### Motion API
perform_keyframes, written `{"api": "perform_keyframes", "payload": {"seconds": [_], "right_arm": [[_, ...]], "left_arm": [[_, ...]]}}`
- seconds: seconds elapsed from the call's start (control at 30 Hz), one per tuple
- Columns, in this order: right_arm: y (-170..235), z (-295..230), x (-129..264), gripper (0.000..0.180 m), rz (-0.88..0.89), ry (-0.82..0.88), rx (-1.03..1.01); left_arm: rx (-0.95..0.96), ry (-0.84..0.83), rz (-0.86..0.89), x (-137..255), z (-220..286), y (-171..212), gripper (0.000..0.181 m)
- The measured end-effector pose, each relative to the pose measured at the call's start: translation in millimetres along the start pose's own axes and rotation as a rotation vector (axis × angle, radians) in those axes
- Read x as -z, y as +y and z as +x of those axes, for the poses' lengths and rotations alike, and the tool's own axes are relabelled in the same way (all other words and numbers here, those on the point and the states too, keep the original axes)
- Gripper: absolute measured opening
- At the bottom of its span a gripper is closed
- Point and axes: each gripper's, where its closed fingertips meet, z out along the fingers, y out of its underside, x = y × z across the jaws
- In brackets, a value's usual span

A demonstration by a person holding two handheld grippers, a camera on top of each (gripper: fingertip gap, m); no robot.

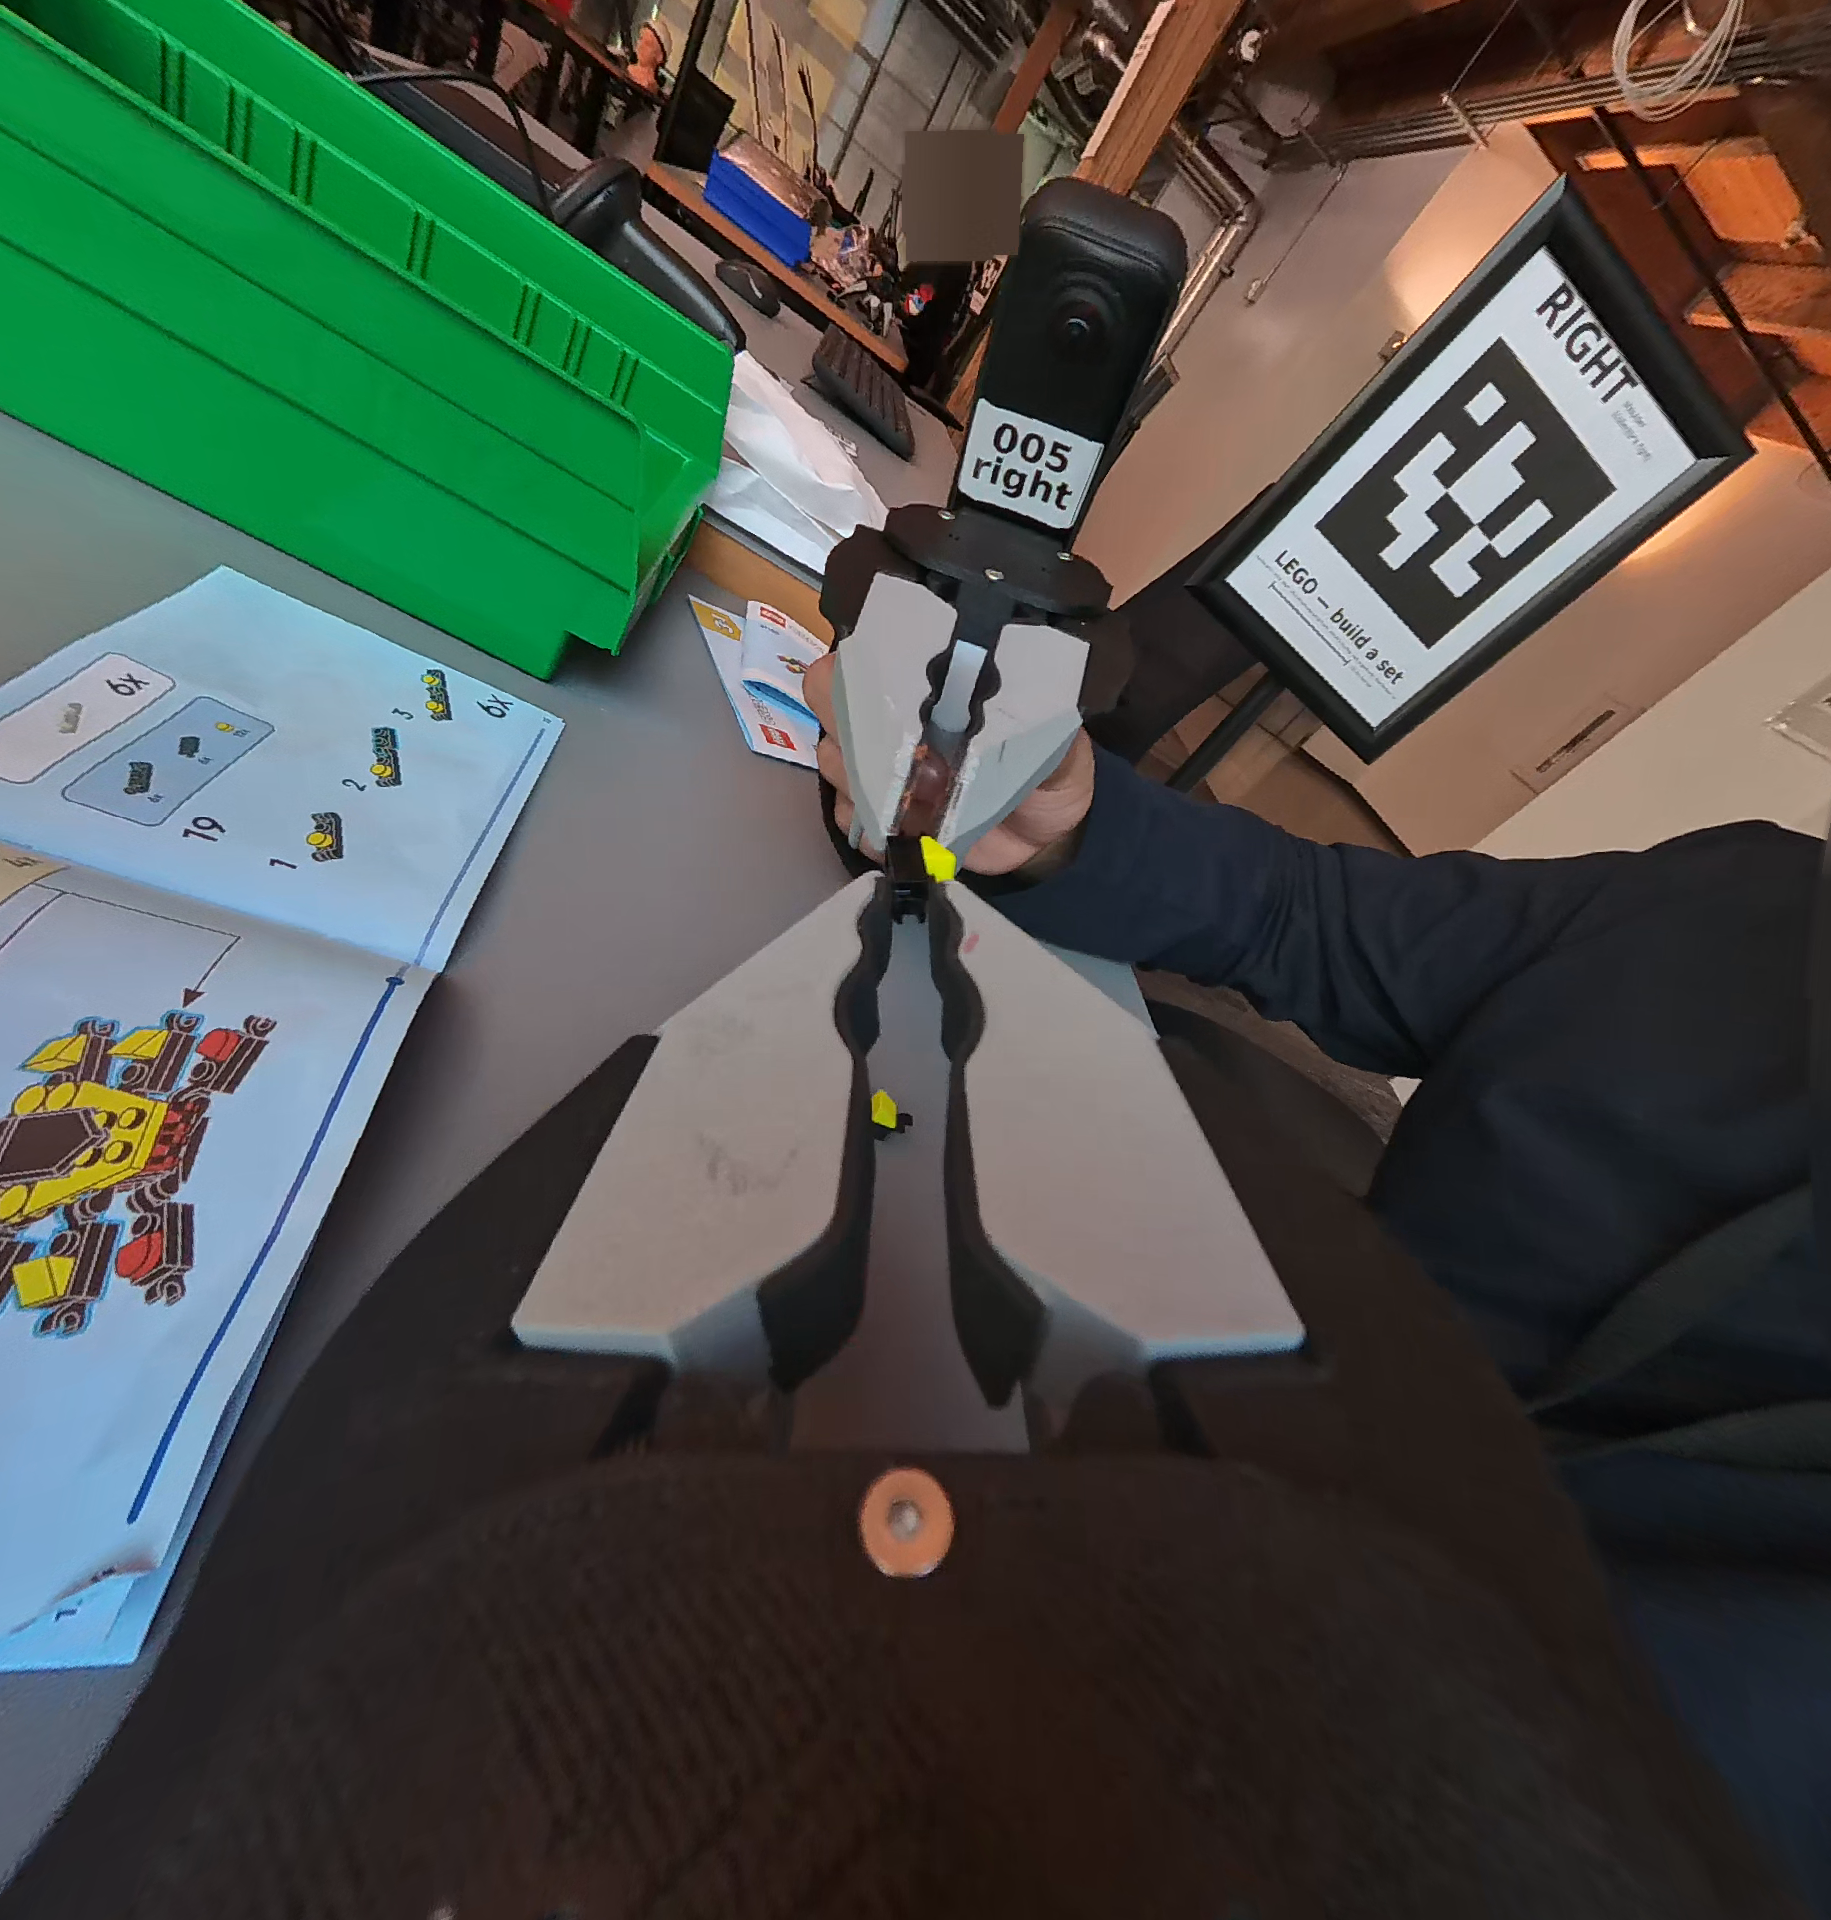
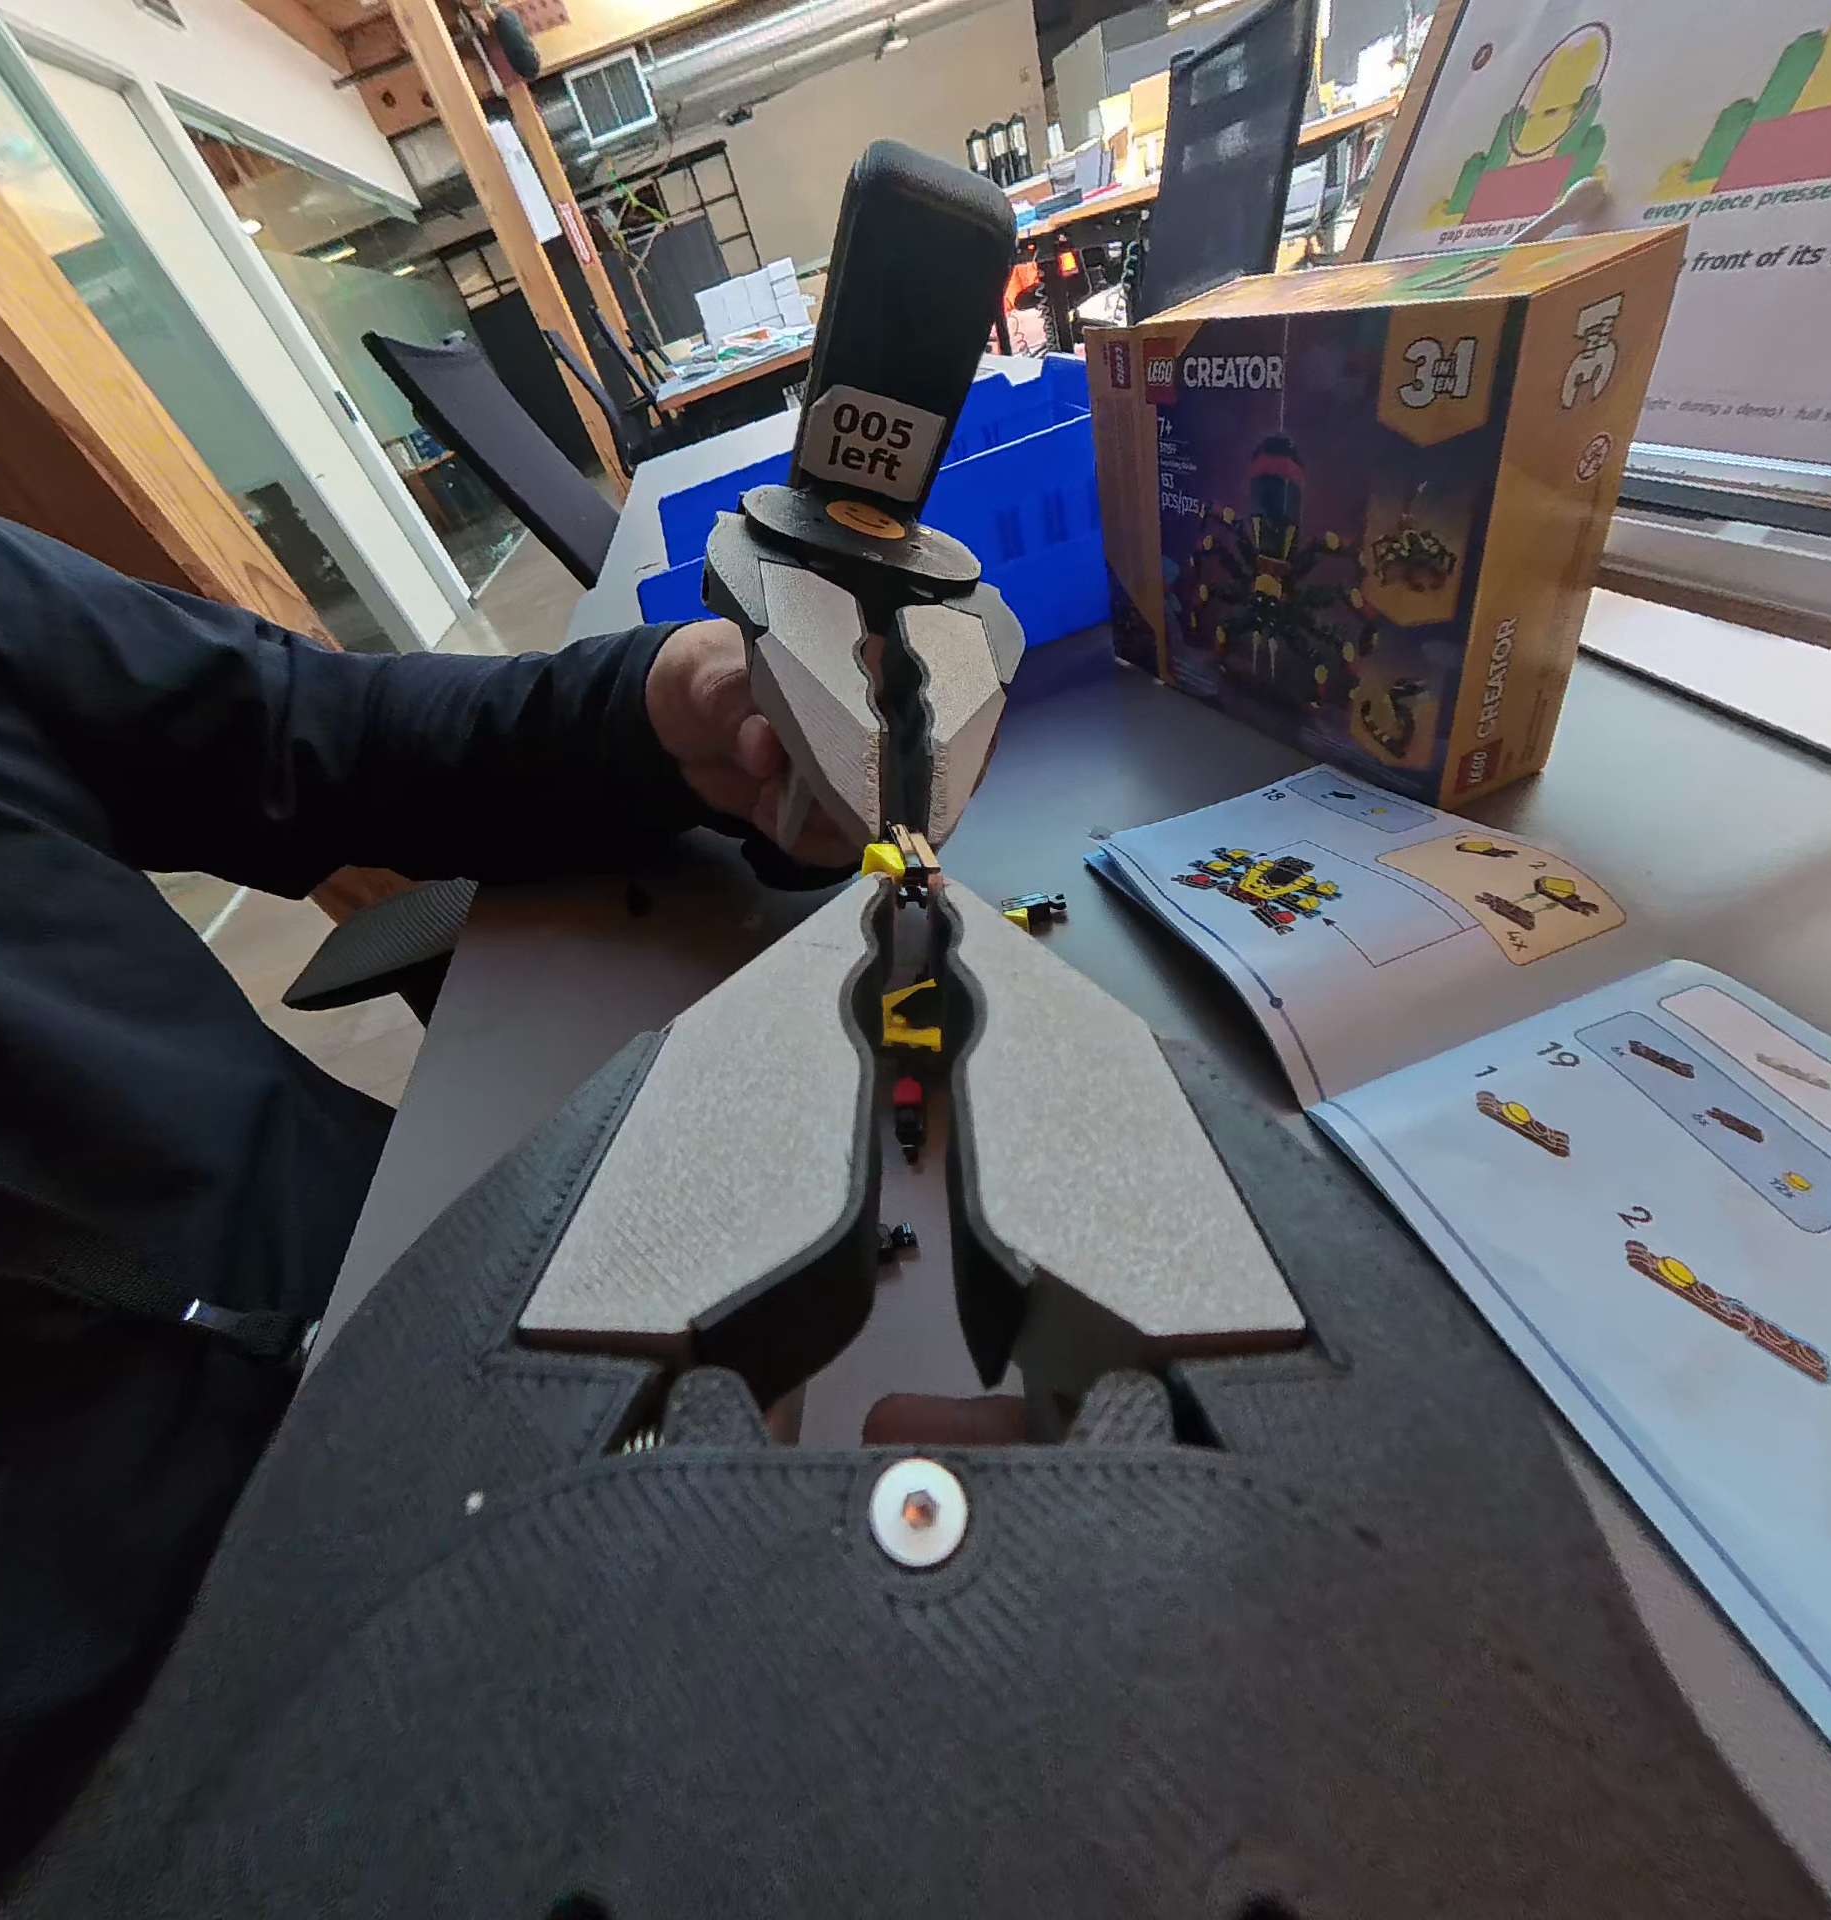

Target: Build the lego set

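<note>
The left gripper (image 1: 903, 896) and right gripper (image 2: 911, 894) are met tip to tip above the bench (image 1: 620, 935). A small black-and-yellow lego assembly (image 1: 916, 868) is pinched between both pairs of nearly closed fingers. An instruction booklet (image 2: 1513, 1039) is spread alongside.

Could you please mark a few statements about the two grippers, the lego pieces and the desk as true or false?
1. The left gripper and right gripper meet tip to tip around a small black and yellow lego piece. True.
2. The instruction booklet lies closed. False: it lies open on the table.
3. The lego box stands upright beyond the booklet. True.
4. The bin beside the booklet in the left wrist view is red. False: it is green.
5. Loose lego pieces lie on the table under the right gripper. True.
</note>
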Motion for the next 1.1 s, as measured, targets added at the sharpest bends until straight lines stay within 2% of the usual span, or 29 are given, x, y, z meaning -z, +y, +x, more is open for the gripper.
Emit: {"api": "perform_keyframes", "payload": {"seconds": [0.07, 0.17, 0.27, 0.4, 0.57, 0.6, 0.63, 0.7, 0.77, 0.9, 1.0, 1.1], "right_arm": [[-1.1, -1.3, 0.1, 0.003, 0.011, -0.015, -0.008], [-2.9, -2.2, 0.5, 0.016, 0.027, -0.038, -0.036], [-2.4, -6.8, -1.5, 0.020, 0.027, -0.071, -0.048], [0.6, -11.6, -6.9, 0.012, 0.014, -0.093, -0.051], [3.6, -11.0, -7.8, 0.012, 0.003, -0.104, -0.064], [4.8, -9.3, -7.8, 0.012, -0.005, -0.091, -0.055], [6.2, -5.9, -7.4, 0.012, -0.014, -0.068, -0.044], [10.6, 1.9, -5.8, 0.011, -0.045, -0.024, -0.033], [16.4, 8.6, -5.6, 0.011, -0.078, 0.013, -0.031], [30.0, 14.7, -9.5, 0.012, -0.148, 0.044, -0.053], [38.1, 12.0, -12.5, 0.011, -0.200, 0.032, -0.056], [50.1, 5.4, -16.9, 0.012, -0.279, 0.015, -0.042]], "left_arm": [[0.010, 0.021, 0.002, 0.4, 2.4, -0.1, 0.004], [0.040, 0.058, 0.016, 0.6, 5.9, -1.4, 0.004], [0.041, 0.067, 0.017, -0.4, 6.8, -0.8, 0.004], [0.034, 0.072, 0.010, -3.7, 9.0, 1.3, 0.004], [0.050, 0.066, -0.033, -3.6, 7.1, 5.9, 0.004], [0.072, 0.071, -0.094, -2.3, 7.7, 12.4, 0.011], [0.097, 0.078, -0.194, 1.5, 8.6, 23.6, 0.030], [0.021, -0.040, -0.318, 15.4, -10.7, 38.5, 0.040], [-0.044, -0.180, -0.339, 28.9, -36.3, 39.4, 0.043], [0.076, -0.163, -0.334, 32.4, -43.4, 43.4, 0.051], [0.066, -0.201, -0.411, 30.1, -53.5, 59.8, 0.064], [0.010, -0.214, -0.455, 25.2, -54.3, 66.1, 0.063]]}}
